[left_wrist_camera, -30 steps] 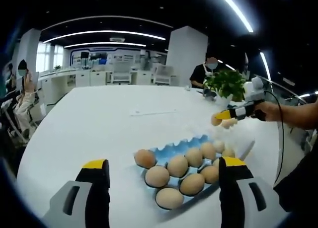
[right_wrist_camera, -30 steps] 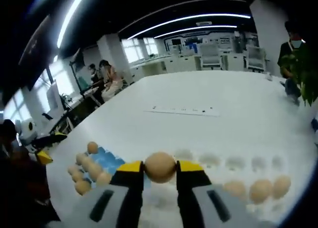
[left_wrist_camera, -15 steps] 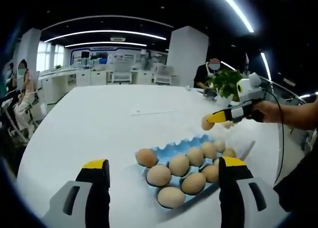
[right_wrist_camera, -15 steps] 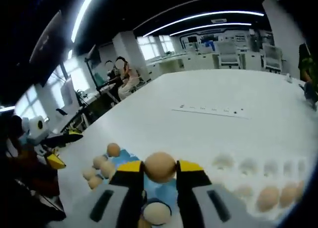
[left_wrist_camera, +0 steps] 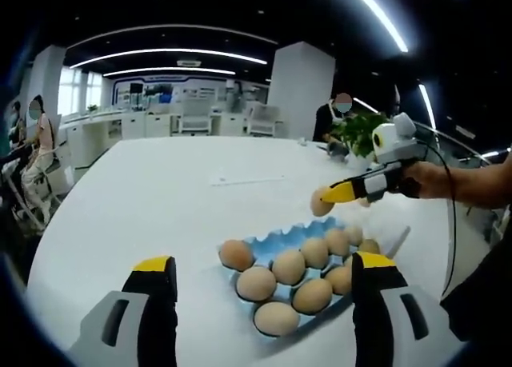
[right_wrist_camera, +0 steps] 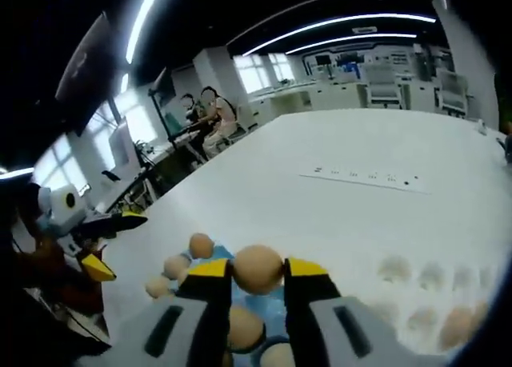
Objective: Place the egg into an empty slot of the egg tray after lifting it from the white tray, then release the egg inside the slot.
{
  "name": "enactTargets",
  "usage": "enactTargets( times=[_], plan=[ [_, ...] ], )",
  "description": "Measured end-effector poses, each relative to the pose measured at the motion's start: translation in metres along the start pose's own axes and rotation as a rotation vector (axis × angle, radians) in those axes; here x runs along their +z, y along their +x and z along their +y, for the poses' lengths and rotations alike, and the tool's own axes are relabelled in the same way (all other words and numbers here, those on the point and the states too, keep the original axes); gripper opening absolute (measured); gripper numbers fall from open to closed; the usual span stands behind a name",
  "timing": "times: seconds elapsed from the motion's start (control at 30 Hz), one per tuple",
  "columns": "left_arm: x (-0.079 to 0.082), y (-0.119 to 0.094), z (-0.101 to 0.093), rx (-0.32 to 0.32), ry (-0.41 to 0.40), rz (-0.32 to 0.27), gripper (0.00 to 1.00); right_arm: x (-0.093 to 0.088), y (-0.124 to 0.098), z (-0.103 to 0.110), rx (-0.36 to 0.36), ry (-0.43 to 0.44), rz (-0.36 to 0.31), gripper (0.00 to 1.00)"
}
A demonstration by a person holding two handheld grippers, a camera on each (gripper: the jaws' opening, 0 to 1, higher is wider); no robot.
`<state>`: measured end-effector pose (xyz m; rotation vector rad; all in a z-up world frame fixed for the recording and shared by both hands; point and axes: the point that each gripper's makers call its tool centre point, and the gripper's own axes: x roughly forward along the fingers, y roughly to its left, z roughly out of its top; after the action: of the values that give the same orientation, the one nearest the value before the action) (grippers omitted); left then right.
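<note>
Across both views a wide white bench [left_wrist_camera: 160, 191] spreads out, bare over most of its near and far surface, with open room on every side of the blue egg tray [left_wrist_camera: 300, 263]. Far across it lies a thin strip [right_wrist_camera: 366, 175] with small dark marks, too small to read; no other writing can be made out. Beyond the far edge stand white desks and chairs, and a person [left_wrist_camera: 36, 155] sits off the bench's side.

The egg tray sits near the bench edge in the left gripper view, carrying two rows of brown eggs, with bare blue at its back edge. The white tray [right_wrist_camera: 424, 283] shows in the right gripper view as pale hollows just beside the egg tray, one brown egg low at its far end.

The left gripper [left_wrist_camera: 264, 275] hangs near the egg tray with its jaws wide apart and nothing between them. The right gripper [right_wrist_camera: 258, 273], held by a hand [left_wrist_camera: 428, 179], has its yellow-tipped jaws clamped on the egg [right_wrist_camera: 258, 269], which is in the air above the egg tray's back edge, not touching it.
</note>
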<state>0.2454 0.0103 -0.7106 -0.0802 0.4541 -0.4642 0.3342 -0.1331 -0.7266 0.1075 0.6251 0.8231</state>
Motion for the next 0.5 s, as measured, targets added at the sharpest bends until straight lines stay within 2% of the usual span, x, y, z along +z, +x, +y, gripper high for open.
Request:
enactTargets(
  times=[0.5],
  plan=[
    [-0.001,-0.001,0.004,0.007,-0.005,0.003,0.9,-0.006,0.031,0.033,0.077,-0.032,0.042,0.25]
  ],
)
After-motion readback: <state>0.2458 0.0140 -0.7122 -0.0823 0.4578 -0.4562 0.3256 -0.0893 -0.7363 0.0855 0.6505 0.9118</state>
